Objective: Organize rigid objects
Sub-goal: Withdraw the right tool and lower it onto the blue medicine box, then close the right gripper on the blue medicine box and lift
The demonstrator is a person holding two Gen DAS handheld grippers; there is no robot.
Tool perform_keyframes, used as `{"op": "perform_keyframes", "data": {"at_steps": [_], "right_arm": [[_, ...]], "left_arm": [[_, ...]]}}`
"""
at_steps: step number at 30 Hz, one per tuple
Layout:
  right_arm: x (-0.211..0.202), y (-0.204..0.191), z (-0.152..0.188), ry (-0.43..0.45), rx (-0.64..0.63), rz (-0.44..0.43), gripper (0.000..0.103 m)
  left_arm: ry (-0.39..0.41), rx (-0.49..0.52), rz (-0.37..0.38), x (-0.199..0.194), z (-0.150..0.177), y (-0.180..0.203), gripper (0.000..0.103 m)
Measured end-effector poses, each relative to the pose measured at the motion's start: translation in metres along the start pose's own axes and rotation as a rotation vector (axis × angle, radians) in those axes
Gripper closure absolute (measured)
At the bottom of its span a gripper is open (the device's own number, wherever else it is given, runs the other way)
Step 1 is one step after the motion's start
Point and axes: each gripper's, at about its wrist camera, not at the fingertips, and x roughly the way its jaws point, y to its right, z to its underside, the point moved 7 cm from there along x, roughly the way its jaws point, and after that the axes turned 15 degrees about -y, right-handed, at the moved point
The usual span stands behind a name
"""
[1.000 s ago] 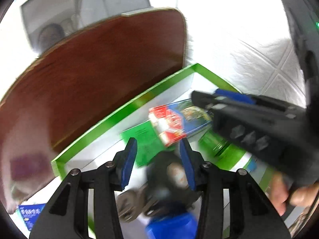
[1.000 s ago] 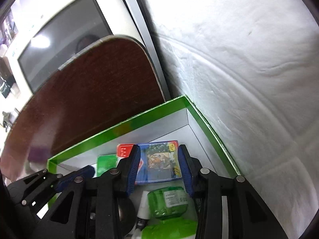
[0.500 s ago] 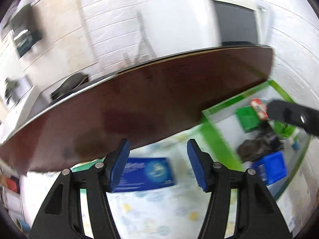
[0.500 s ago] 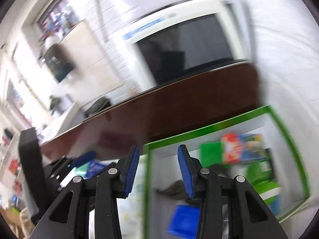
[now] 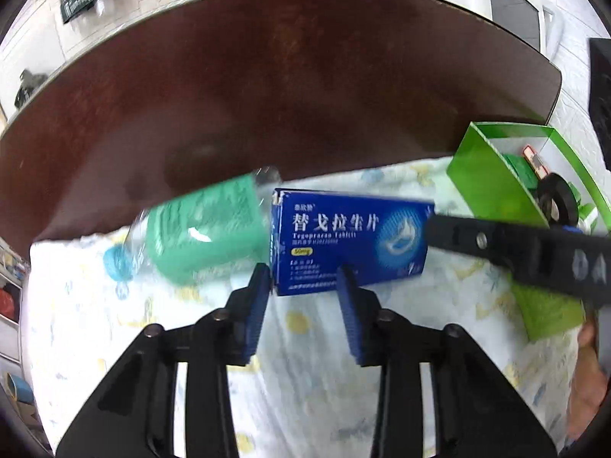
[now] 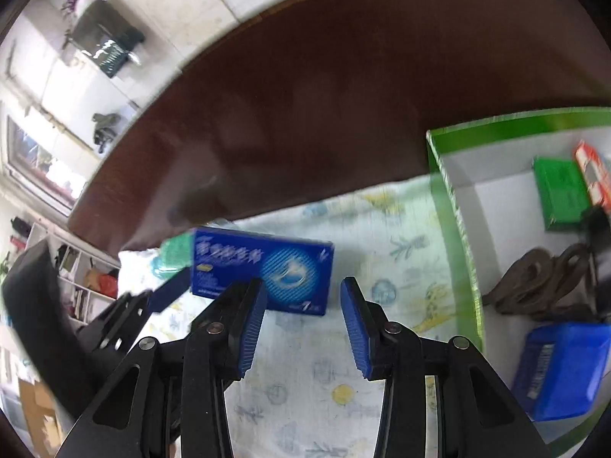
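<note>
A blue medicine box (image 5: 351, 240) lies flat on the patterned cloth (image 5: 305, 362), with a green-labelled clear bottle (image 5: 202, 229) lying to its left. My left gripper (image 5: 303, 278) hovers at the box's near edge, its jaws closing, pads apart and not pressing on the box. In the right wrist view the same blue box (image 6: 263, 267) sits just beyond my right gripper (image 6: 301, 294), which is open with only cloth between its fingers. The right gripper's finger (image 5: 477, 236) reaches in over the box's right end. The left gripper's blue pad (image 6: 168, 294) shows at the box's left.
A green open carton (image 6: 454, 210) stands on the right, holding a blue case (image 6: 561, 370), dark metal pliers (image 6: 542, 286), a green pack (image 6: 561, 191), a red pack (image 6: 592, 175) and a black tape roll (image 5: 557, 202). A dark brown wooden board (image 5: 305, 76) rises behind. A hand (image 5: 588, 374) is at the lower right.
Both grippers have swung left, away from over the green carton to the cloth and the blue box. The left jaws widened on the way and have narrowed again.
</note>
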Motion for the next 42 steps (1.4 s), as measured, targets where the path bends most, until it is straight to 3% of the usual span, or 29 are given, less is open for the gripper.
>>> {"op": "perform_keyframes", "data": {"at_steps": [4, 8, 10, 11, 14, 17, 22, 24, 32, 42], "right_arm": [[0.014, -0.003, 0.003, -0.020, 0.018, -0.010, 0.061], [0.018, -0.005, 0.005, -0.008, 0.019, -0.005, 0.060], [0.020, -0.005, 0.003, 0.004, 0.013, -0.002, 0.047], [0.023, -0.006, 0.002, -0.002, 0.011, -0.001, 0.046], [0.027, -0.001, 0.000, -0.027, 0.010, -0.002, 0.046], [0.030, 0.000, -0.001, -0.033, -0.043, 0.053, 0.046], [0.039, -0.008, -0.005, -0.039, -0.099, 0.090, 0.047], [0.054, -0.013, -0.002, -0.091, -0.133, 0.083, 0.054], [0.042, -0.027, 0.013, -0.049, -0.209, 0.127, 0.058], [-0.025, -0.047, 0.023, 0.128, -0.265, 0.167, 0.058]], "left_arm": [[-0.017, -0.035, 0.051, 0.001, 0.027, -0.015, 0.072], [0.015, -0.042, 0.084, -0.008, 0.045, -0.030, 0.071], [0.017, -0.058, 0.098, -0.009, 0.046, -0.032, 0.071], [0.012, -0.075, 0.108, -0.010, 0.044, -0.034, 0.071], [-0.017, -0.132, 0.167, -0.007, 0.042, -0.039, 0.071], [-0.056, -0.189, 0.227, 0.006, 0.042, -0.034, 0.071], [-0.068, -0.255, 0.278, 0.013, 0.037, -0.037, 0.068], [-0.066, -0.269, 0.289, 0.014, 0.034, -0.037, 0.066], [-0.012, -0.204, 0.229, 0.002, 0.034, -0.026, 0.062], [0.110, -0.136, 0.220, -0.058, 0.023, -0.007, 0.062]]}}
